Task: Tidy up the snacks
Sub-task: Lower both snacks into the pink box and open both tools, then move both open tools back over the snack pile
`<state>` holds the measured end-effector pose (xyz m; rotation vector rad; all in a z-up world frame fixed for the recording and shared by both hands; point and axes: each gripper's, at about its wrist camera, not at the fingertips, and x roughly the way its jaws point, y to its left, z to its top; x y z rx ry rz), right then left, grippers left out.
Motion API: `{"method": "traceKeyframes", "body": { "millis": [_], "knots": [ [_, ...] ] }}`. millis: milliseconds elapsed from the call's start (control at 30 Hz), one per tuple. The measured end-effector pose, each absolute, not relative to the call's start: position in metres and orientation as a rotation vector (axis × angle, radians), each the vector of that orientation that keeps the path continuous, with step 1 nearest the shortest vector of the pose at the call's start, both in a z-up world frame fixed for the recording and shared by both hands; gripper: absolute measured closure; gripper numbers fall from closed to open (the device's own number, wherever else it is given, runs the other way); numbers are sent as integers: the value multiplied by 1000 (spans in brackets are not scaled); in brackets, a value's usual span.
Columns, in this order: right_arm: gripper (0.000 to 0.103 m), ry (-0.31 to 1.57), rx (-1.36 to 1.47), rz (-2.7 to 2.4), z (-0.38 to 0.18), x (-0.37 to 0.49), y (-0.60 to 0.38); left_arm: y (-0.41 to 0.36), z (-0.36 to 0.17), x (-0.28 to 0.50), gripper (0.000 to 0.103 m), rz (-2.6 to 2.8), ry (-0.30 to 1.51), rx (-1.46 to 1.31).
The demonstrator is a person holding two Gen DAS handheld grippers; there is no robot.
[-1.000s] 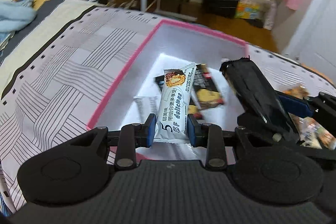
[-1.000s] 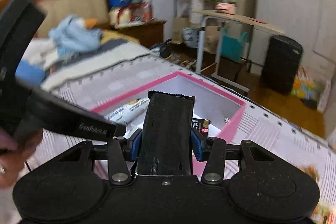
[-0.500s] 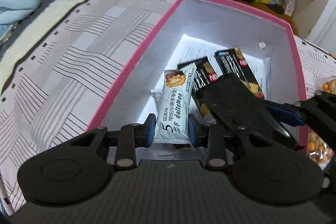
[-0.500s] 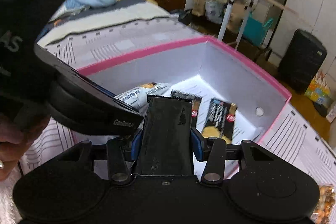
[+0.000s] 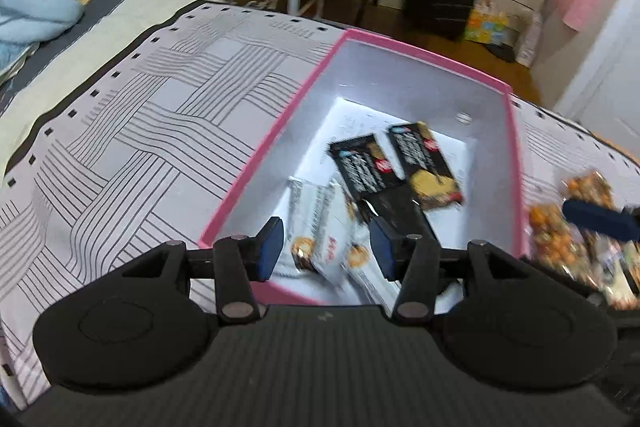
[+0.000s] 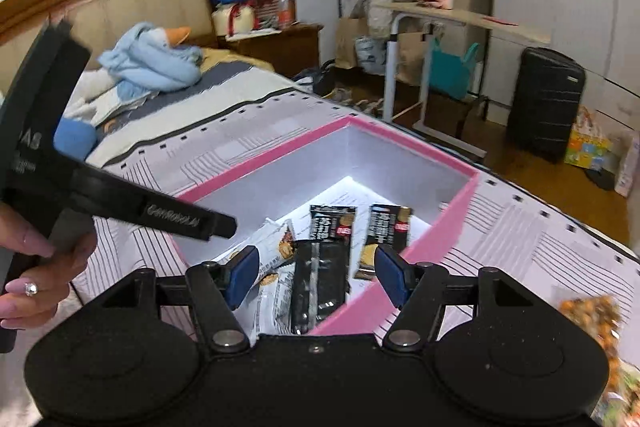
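Observation:
A pink-rimmed box with grey inner walls sits on the patterned bedspread; it also shows in the right wrist view. Inside lie two black snack packs, white snack bars and a black bar. My left gripper is open and empty above the box's near end. My right gripper is open and empty above the black bar and the box's near right wall. Clear bags of orange snacks lie on the bed right of the box.
The left gripper's body and the hand holding it fill the left of the right wrist view. A blue blanket lies near the headboard. A white table and black suitcase stand on the floor beyond the bed.
Both grippers opened and let go: the white bar and the black bar now lie in the box. Both grippers pulled back and up from the box.

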<state>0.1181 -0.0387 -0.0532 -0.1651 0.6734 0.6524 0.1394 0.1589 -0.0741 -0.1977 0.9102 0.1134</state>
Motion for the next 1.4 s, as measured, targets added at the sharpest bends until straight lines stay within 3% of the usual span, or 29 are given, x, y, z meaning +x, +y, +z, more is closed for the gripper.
{"method": "traceKeyframes", "body": {
  "millis": [233,700,900,1400],
  "knots": [
    [34,669,-79,550,-21,89,-82,132,-35,111,51,-9,891,-162],
    [33,635,105,287,11,36,-214,33,7,79,28,-321,829,-73],
    [33,689,192,162,-16,43,-255,-10,-10,92,17,-370,849,-44],
    [33,662,164,-37,-134,71,-281,-120,-74,146,19,-467,890,-67]
  ]
}}
